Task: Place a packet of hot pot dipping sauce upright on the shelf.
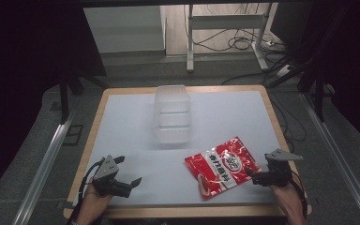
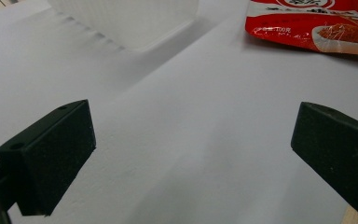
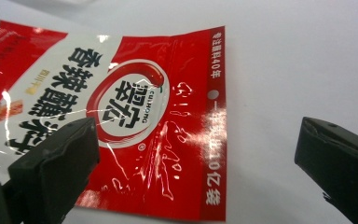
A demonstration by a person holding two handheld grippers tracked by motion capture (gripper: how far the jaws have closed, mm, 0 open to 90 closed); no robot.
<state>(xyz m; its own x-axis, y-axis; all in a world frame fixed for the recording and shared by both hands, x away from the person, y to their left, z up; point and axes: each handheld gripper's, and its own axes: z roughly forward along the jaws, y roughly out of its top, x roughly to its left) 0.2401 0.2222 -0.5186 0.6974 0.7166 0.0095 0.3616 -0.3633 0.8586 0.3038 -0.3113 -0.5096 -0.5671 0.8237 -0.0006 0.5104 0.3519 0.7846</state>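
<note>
Closest to the high camera are the person's two forearms coming in at the bottom edge, each hand holding a gripper low over the near edge of the table (image 1: 122, 101). The left gripper (image 1: 132, 183) sits over bare white tabletop at the near left, its jaws spread wide apart with nothing between them. In the left gripper view you just see white surface between the two black pads, so yeah, it's empty.

The right gripper (image 1: 252, 175) is at the near right, right up against the edge of a red snack packet (image 1: 222, 167). Its jaws are wide apart too, not clamped on anything. In the right gripper view one jaw hangs over the packet's printed face and the other is out over plain white table, with the packet's sealed edge strip running between them. Can't really tell if the jaw is touching the packet or just above it.

The packet lies flat on the table, turned at an angle, glossy red with a white band of big black characters and a round logo. Just beyond it, toward the middle of the table, there's a translucent plastic container (image 1: 172, 114), apart from the packet and well away from both grippers.
</note>
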